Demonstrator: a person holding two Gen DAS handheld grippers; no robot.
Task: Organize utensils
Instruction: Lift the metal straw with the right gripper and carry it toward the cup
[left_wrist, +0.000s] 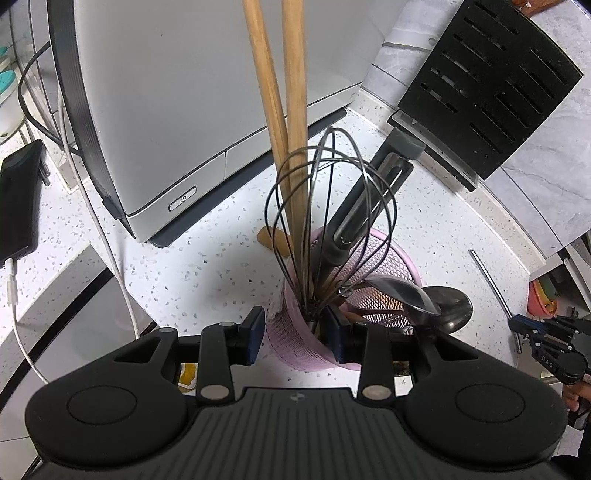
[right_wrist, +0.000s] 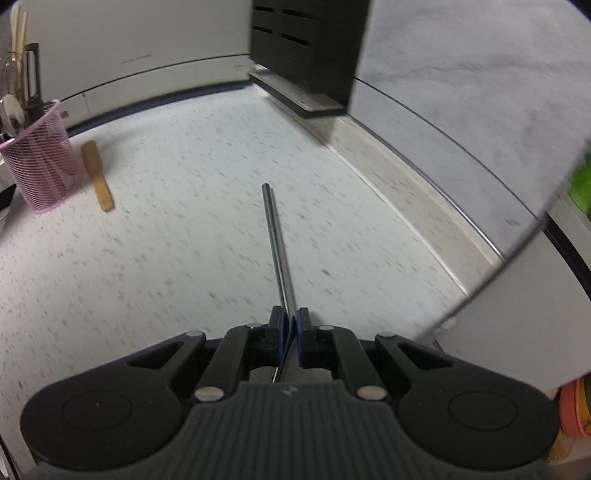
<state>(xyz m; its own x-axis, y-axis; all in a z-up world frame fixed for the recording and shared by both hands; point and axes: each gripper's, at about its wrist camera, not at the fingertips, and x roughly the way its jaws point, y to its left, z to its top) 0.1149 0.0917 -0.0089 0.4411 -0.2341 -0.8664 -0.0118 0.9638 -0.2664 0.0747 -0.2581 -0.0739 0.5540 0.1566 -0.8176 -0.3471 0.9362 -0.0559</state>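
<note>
Two metal chopsticks (right_wrist: 277, 251) pinched in my right hand-held gripper (right_wrist: 290, 332), rear ends hidden. Left hand-held gripper (left_wrist: 295, 336) clamps pink mesh holder (left_wrist: 295, 332); base hidden.

Countertop surroundings

We see a grey appliance (left_wrist: 207, 110) on the speckled counter (left_wrist: 207, 266); a black slotted block (left_wrist: 491, 85) beside it; a phone (left_wrist: 18, 203) on charge.
</note>
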